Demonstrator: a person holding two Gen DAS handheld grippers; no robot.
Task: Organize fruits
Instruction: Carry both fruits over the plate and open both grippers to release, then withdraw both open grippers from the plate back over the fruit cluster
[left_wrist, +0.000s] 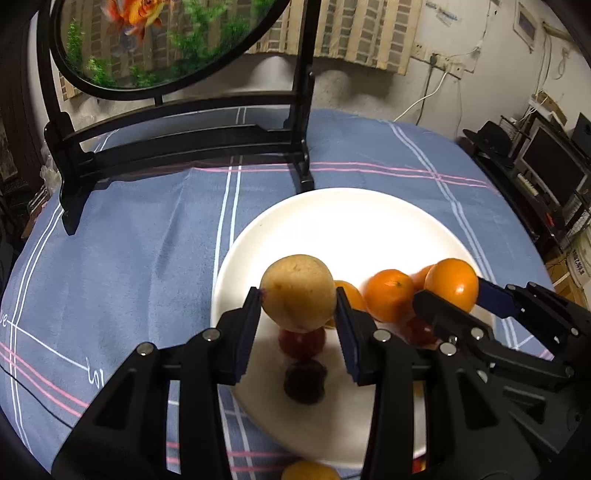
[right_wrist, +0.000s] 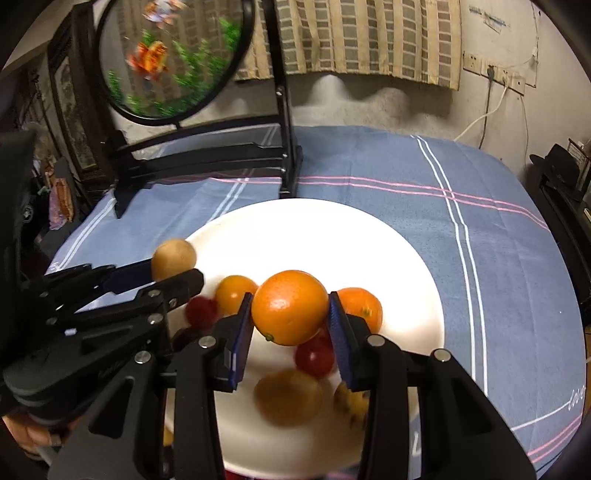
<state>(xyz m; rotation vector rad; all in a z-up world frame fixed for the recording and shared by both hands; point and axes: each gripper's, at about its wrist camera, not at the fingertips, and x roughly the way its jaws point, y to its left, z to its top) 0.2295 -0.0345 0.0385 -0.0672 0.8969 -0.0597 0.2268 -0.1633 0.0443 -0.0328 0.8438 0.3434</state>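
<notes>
Closest to each lens are the black linkages and blue-padded fingers, and both claws are closed around fruit: the left gripper (left_wrist: 299, 308) pinches a tan, pear-like fruit (left_wrist: 298, 291) between its pads, while the right gripper (right_wrist: 291, 317) clamps a large orange (right_wrist: 290, 306), both apparently lifted just above the white plate (left_wrist: 332, 221). Below and behind them on the plate lie two smaller oranges (left_wrist: 388, 295), red fruits (right_wrist: 314, 356), a dark fruit (left_wrist: 306, 380) and some blurred yellow-brown pieces (right_wrist: 288, 398) near the rim. One more yellow fruit (left_wrist: 310, 472) shows at the plate's near edge in the left view; whether it is on the plate or the cloth is unclear. Beyond, the blue striped tablecloth (left_wrist: 147, 240) looks bare of fruit, with a black stand (left_wrist: 184, 144) carrying a round goldfish panel at the back. Most fruit seems gathered already; by my reading, setting down the two held pieces is what remains.
</notes>
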